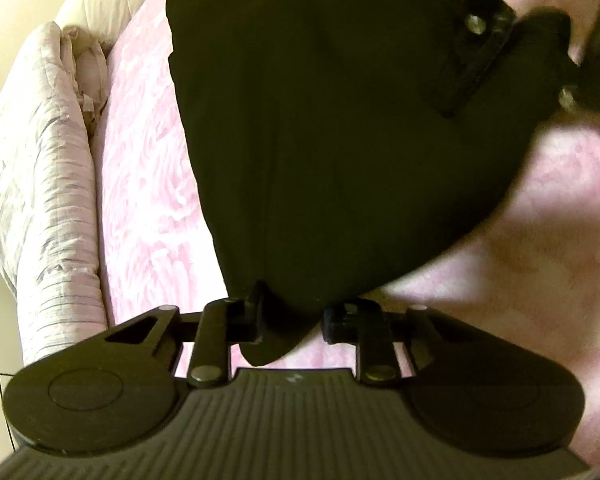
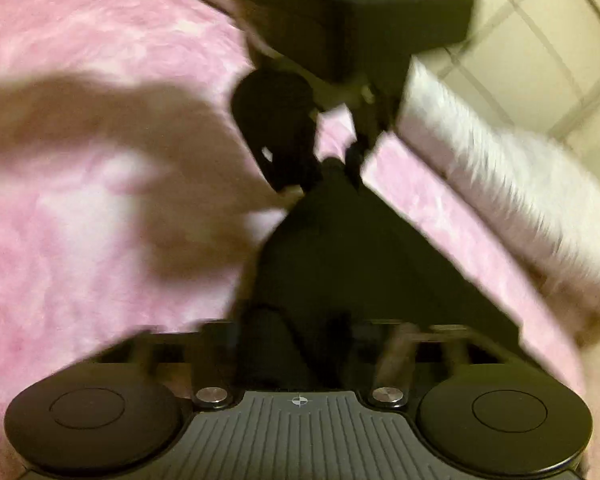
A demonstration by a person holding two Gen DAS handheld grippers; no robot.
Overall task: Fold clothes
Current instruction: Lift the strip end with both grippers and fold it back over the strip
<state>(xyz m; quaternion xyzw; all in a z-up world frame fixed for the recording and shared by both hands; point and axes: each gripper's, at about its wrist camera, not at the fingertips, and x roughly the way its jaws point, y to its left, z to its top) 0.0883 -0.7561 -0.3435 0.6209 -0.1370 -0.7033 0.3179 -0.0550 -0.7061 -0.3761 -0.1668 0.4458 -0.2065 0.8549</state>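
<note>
From my left wrist, the black garment (image 1: 332, 128) hangs spread over the pink blanket (image 1: 148, 208). My left gripper (image 1: 292, 320) has its fingers apart, with a point of the cloth lying between them; whether the left finger (image 1: 254, 312) pinches it I cannot tell, since the right one stands clear of it. At the top right my right gripper (image 1: 456, 92) has a far corner, I judge to keep the cloth stretched for a fold. A rolled quilt (image 1: 48, 184) lies along the bed's edge.

From my right wrist, all blurred, the garment (image 2: 340, 248) runs taut from my right gripper (image 2: 300, 344), whose jaws look closed on it, up to the left gripper (image 2: 340, 164) beyond. The blanket (image 2: 80, 220) lies below, shadowed.
</note>
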